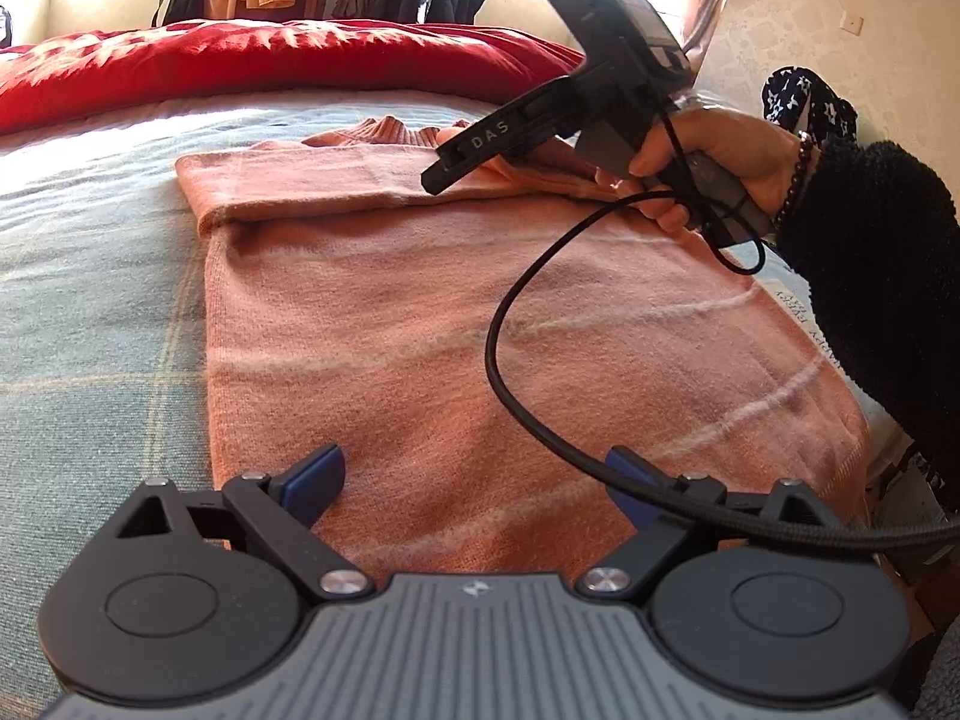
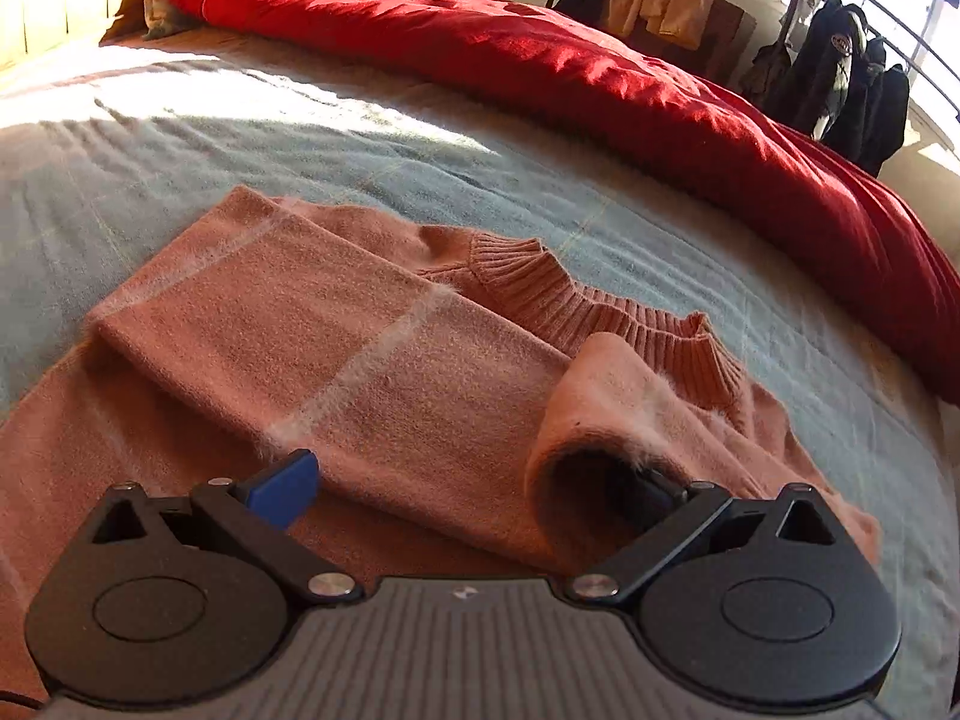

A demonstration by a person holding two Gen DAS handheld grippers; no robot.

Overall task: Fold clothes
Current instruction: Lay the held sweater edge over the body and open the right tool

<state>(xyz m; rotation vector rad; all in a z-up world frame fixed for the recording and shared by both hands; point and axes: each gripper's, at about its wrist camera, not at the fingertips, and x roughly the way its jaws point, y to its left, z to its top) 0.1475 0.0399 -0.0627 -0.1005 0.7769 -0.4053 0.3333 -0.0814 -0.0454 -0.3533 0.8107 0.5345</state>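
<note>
Inside sweater cuff, right claw fingertip hidden, jaws apart.

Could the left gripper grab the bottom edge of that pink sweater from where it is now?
Probably yes. The left gripper is open just above the sweater near its bottom edge, with no object in between. Only the black cable loops close past one of its fingers and might snag.

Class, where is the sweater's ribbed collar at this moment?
In the right wrist view the collar lies right of centre at the sweater's far end, beyond the folded sleeve and before the red duvet.
</note>
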